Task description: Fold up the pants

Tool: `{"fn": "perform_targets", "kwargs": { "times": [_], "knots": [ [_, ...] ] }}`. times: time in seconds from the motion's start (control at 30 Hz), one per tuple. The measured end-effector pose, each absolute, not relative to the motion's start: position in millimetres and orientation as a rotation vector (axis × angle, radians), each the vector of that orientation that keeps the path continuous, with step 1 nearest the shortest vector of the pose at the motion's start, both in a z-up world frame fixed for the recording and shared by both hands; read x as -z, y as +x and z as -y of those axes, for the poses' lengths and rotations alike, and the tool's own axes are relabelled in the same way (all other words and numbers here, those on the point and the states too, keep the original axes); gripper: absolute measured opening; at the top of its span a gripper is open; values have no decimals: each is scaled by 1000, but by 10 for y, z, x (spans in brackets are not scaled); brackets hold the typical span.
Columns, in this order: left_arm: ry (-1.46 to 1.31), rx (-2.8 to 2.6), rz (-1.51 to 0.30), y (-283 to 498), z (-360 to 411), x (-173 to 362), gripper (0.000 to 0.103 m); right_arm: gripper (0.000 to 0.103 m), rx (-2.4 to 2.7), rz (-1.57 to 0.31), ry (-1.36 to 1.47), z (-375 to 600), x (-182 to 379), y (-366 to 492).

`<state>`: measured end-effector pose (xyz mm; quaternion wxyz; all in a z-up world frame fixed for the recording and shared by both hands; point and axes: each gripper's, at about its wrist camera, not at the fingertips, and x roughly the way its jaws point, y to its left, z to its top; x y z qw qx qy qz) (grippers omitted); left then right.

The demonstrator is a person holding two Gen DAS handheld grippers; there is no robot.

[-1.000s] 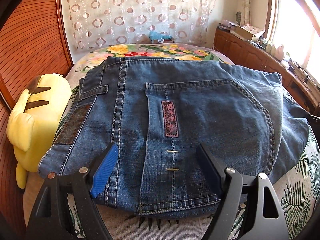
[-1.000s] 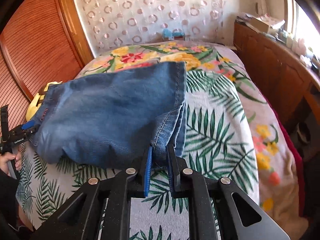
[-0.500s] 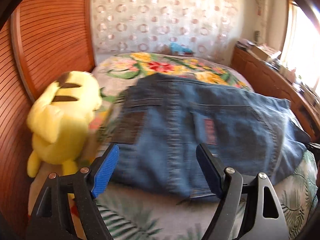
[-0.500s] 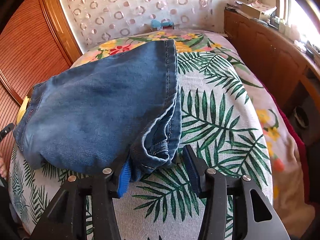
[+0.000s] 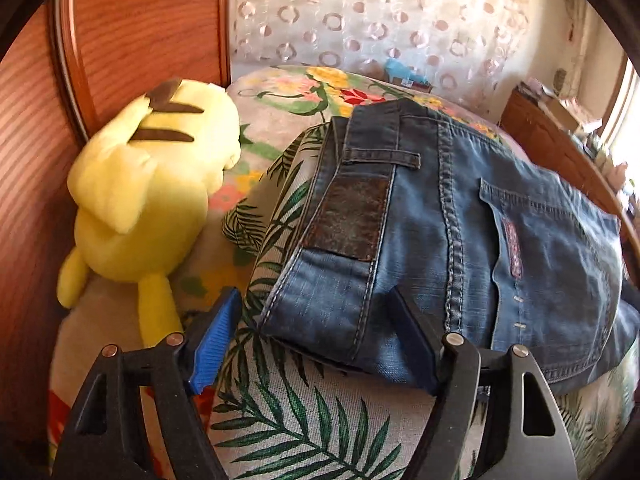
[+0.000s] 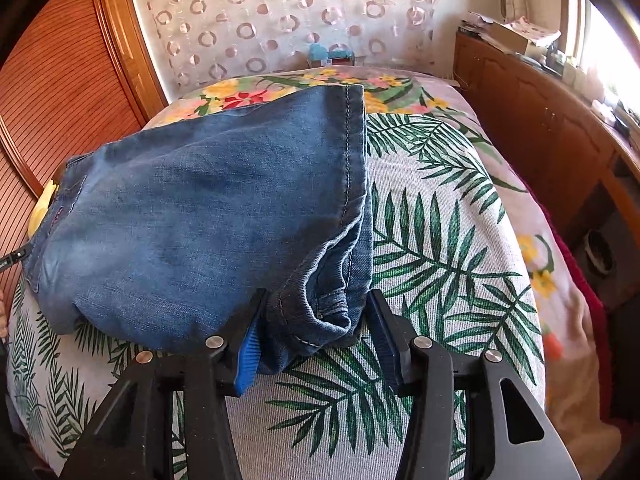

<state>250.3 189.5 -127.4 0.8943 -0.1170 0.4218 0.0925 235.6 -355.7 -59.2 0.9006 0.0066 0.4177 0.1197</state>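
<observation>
The blue jeans (image 5: 460, 232) lie folded on the bed (image 5: 304, 420), waistband end with a dark patch and back pocket facing the left wrist view. My left gripper (image 5: 316, 340) is open, its jaws straddling the near waistband corner, holding nothing. In the right wrist view the jeans (image 6: 200, 216) show their hem end, bunched at the near corner. My right gripper (image 6: 316, 340) is open, jaws on either side of that bunched hem corner, not clamping it.
A yellow plush toy (image 5: 148, 192) lies left of the jeans against the wooden slatted wall (image 5: 36, 160). A wooden cabinet (image 6: 552, 128) with clutter runs along the right side of the bed. A patterned curtain (image 6: 280, 12) hangs behind.
My right gripper opened and let go of the hem, which dropped bunched on the bed. My left gripper, open throughout, swung left to the waistband corner, bringing the plush toy into view.
</observation>
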Motion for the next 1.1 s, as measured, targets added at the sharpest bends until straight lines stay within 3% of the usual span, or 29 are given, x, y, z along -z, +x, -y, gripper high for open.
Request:
{"fn": "perform_targets", "kwargs": {
  "times": [0.1,0.17,0.23,0.27,0.43,0.77,1.1],
  "knots": [
    [-229,-203,-867,2494,-1856,1264,77,41,-262,-874,19,3565,583,2360],
    [-227,-189,-858,2482,-1823,1250,67,35,-277,-878,40,3573,581,2380],
    [-215,-192,-851,2468,-1783,1219,50,27,-286,-875,42,3561,581,2394],
    [-204,-194,-848,2464,-1766,1205,45,22,-299,-876,50,3561,588,2397],
    [-209,-175,-838,2459,-1756,1146,21,18,-326,-855,82,3563,602,2388],
    [-128,-178,-661,2182,-1484,486,14,16,-304,-687,89,3772,269,2218],
    [-144,-106,-570,1622,-1307,235,13,16,-277,-557,77,4155,-79,1662]
  ]
}}
